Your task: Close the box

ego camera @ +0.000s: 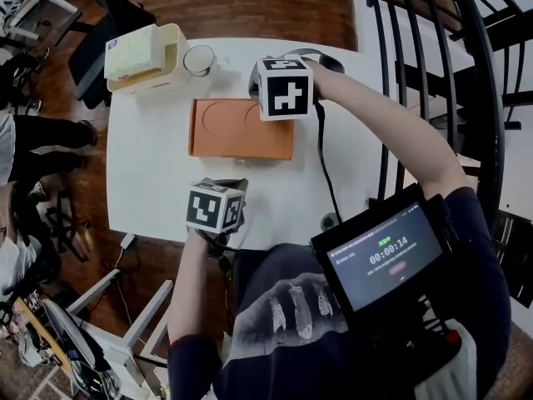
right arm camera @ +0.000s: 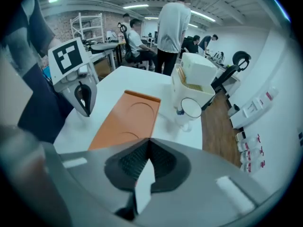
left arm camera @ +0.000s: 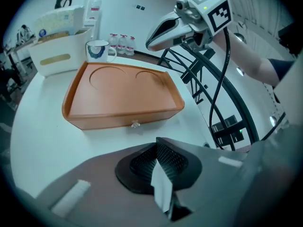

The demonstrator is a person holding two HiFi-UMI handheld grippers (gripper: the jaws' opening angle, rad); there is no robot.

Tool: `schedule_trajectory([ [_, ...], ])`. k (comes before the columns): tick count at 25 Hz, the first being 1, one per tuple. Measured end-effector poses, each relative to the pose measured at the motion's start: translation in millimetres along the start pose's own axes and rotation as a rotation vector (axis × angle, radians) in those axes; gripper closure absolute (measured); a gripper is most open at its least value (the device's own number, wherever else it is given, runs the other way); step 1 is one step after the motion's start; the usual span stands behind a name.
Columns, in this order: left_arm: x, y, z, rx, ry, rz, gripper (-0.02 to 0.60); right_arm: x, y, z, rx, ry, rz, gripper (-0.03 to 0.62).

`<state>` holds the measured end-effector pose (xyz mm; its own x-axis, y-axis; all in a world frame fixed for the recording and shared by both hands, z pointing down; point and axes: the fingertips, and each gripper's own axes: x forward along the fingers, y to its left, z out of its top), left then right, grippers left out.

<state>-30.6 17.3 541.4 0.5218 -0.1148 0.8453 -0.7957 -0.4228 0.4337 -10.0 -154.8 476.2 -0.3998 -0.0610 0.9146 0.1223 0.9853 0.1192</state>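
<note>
Box [ego camera: 241, 128] closed, contents hidden

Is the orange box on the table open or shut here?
Shut. The orange box lies flat on the table, lid down with no gap along its front. Whether the small clasp there is fastened, cannot tell.

Near edge: bare tabletop [ego camera: 150, 190] in front of the box [ego camera: 241, 129], my way is free.
Far left corner: bin [ego camera: 146, 57] and mug [ego camera: 200, 59] block me.
Right edge: cable [ego camera: 321, 157] trails; railing [ego camera: 487, 90] just beyond.
</note>
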Motion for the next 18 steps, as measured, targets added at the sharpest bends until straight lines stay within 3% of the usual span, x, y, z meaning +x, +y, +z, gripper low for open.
schedule_trajectory([
  [7,-5.4,-35.9,16.3,0.119,-0.001,0.089,0.566,-31.3,27.7,4.3,-0.082,0.025,-0.022,0.592],
  [14,-8.0,-54.7,-1.0,0.125,0.012,0.065,0.566,-44.3,48.3,14.8,-0.145,0.048,-0.02,0.592],
  [18,-14.8,-50.5,-9.0,0.14,0.028,0.11,0.566,-48.8,56.5,25.5,-0.172,0.046,-0.019,0.591],
])
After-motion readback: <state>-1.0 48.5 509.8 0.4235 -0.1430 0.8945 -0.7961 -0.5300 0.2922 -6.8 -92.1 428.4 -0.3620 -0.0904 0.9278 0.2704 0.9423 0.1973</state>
